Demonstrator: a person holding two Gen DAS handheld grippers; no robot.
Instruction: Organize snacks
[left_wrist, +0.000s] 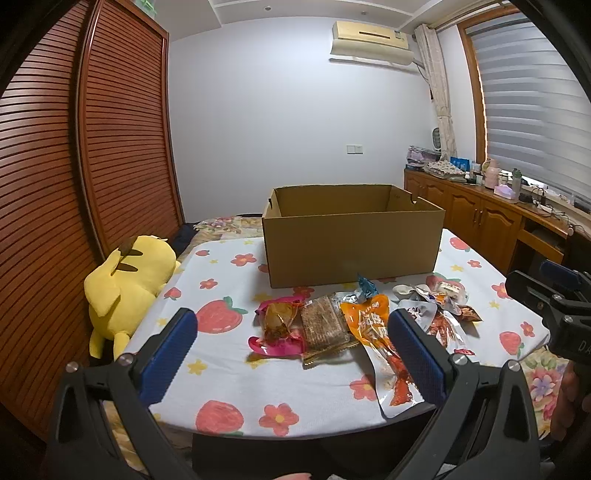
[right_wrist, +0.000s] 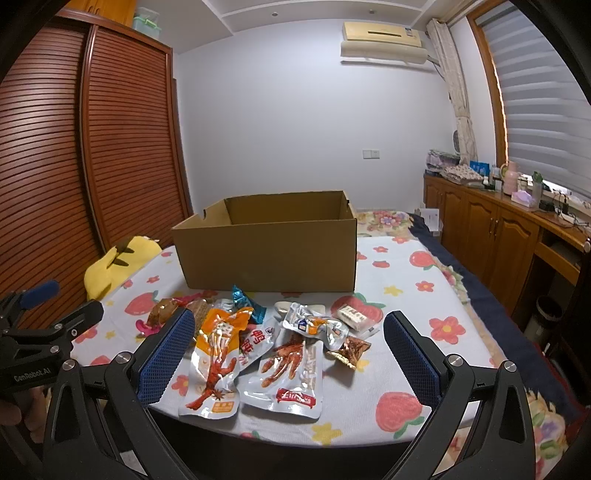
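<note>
An open, empty-looking cardboard box (left_wrist: 354, 243) (right_wrist: 269, 254) stands at the back of a table covered in a strawberry-print cloth (left_wrist: 229, 369) (right_wrist: 424, 354). In front of it lie several snack packets: a pink-wrapped cake (left_wrist: 275, 325), a clear cracker pack (left_wrist: 323, 325), an orange pouch (left_wrist: 369, 317) (right_wrist: 218, 354), a silver chicken-feet pouch (right_wrist: 288, 373) and a small white bar (right_wrist: 352, 315). My left gripper (left_wrist: 291, 354) hovers open over the near packets, holding nothing. My right gripper (right_wrist: 288, 358) is open too, above the silver pouches, also with nothing in it.
A yellow plush toy (left_wrist: 125, 284) (right_wrist: 114, 266) lies at the table's left edge beside a slatted wooden wardrobe (left_wrist: 92, 147). A wooden sideboard (right_wrist: 498, 229) with bottles runs under the window at the right. A bed with floral bedding (right_wrist: 391, 218) shows behind the table.
</note>
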